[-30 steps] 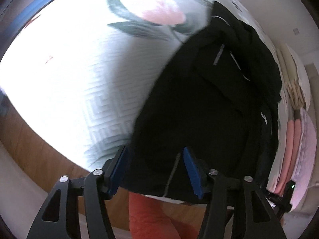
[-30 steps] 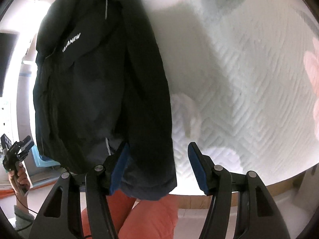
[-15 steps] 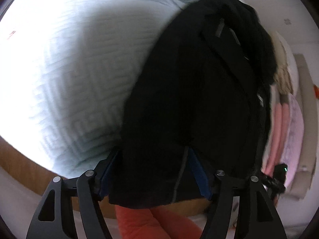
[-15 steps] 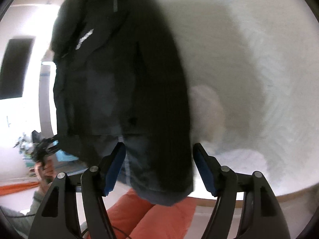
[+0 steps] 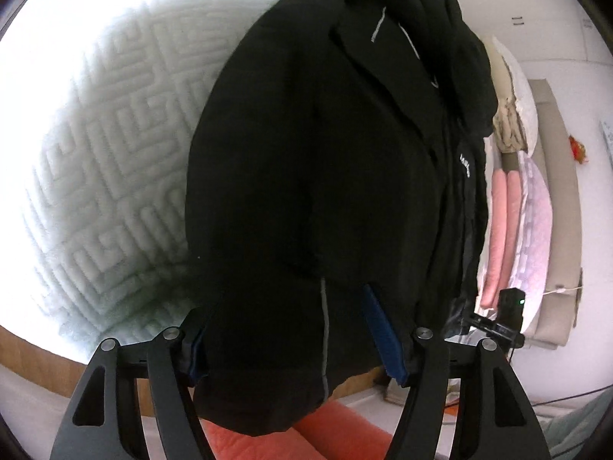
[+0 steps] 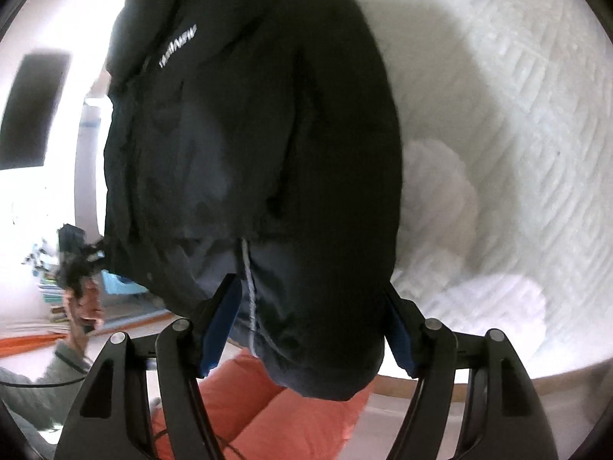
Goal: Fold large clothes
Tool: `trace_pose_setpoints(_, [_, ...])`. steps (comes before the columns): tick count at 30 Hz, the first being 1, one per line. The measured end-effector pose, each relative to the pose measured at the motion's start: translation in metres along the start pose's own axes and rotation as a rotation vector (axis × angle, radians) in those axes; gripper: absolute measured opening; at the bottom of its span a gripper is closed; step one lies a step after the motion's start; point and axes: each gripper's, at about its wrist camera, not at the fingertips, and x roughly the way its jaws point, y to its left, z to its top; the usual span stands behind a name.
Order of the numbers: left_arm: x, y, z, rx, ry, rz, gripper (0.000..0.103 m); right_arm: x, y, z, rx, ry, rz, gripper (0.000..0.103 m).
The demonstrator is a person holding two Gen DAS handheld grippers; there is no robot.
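A black jacket (image 5: 325,172) with grey reflective strips lies lengthwise on the white quilted bed (image 5: 107,134), its lower hem hanging over the near edge. My left gripper (image 5: 295,329) is open, its blue pads on either side of one hem corner. In the right wrist view the jacket (image 6: 260,145) shows white chest lettering. My right gripper (image 6: 310,322) is open and straddles the other hem corner. The cloth hides part of each far pad.
The bed's wooden edge (image 5: 46,349) runs below the quilt. Orange cloth (image 6: 291,414) lies under both grippers. Pillows and pink rolls (image 5: 509,207) are stacked at the right in the left view. A person's hand with the other gripper (image 6: 80,280) shows at the left.
Both grippers have moved forward onto the jacket's hem, which now fills the space between their open fingers. The jacket looms larger in both views.
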Motion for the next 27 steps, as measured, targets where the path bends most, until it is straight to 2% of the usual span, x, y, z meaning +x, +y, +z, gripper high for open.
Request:
trace_pose_setpoints(1, [0.001,-0.004,0.001,0.008,0.006,0.004,0.035,0.001,0.002,0.003,-0.007,-0.001,-0.019,0.063])
trace_pose_setpoints(2, [0.004,-0.009,0.002,0.011,0.014,-0.005,0.025,0.0,0.007,0.005,-0.017,-0.004,-0.023,0.036])
trace_pose_setpoints(3, [0.003,-0.012,0.003,0.017,0.019,-0.025,0.017,-0.001,0.014,0.006,-0.024,-0.004,-0.009,0.028])
trace_pose_setpoints(5, [-0.003,-0.022,0.005,0.05,0.013,-0.019,0.014,-0.01,0.036,0.007,-0.079,-0.023,-0.058,0.022])
trace_pose_setpoints(6, [-0.008,-0.027,0.006,0.064,0.02,-0.012,0.014,-0.014,0.042,0.007,-0.1,-0.026,-0.079,0.021])
trace_pose_setpoints(8, [-0.024,-0.033,0.01,0.057,0.016,-0.052,0.013,-0.03,0.056,0.007,-0.109,-0.042,-0.079,0.02])
trace_pose_setpoints(11, [-0.061,-0.058,0.026,0.092,-0.042,-0.107,0.012,-0.069,0.07,0.02,-0.086,-0.096,-0.063,0.018])
trace_pose_setpoints(13, [-0.087,-0.078,0.047,0.13,-0.086,-0.148,0.013,-0.105,0.08,0.038,-0.065,-0.164,-0.037,0.018])
trace_pose_setpoints(17, [-0.121,-0.114,0.103,0.171,-0.178,-0.211,0.013,-0.163,0.099,0.085,-0.055,-0.281,-0.012,0.018])
trace_pose_setpoints(20, [-0.136,-0.134,0.155,0.185,-0.236,-0.26,0.013,-0.186,0.116,0.128,-0.037,-0.344,0.009,0.018])
trace_pose_setpoints(24, [-0.135,-0.17,0.219,0.226,-0.272,-0.261,0.013,-0.204,0.135,0.18,-0.006,-0.402,0.034,0.018])
trace_pose_setpoints(27, [-0.135,-0.199,0.261,0.264,-0.306,-0.256,0.013,-0.221,0.141,0.232,-0.001,-0.443,0.035,0.018])
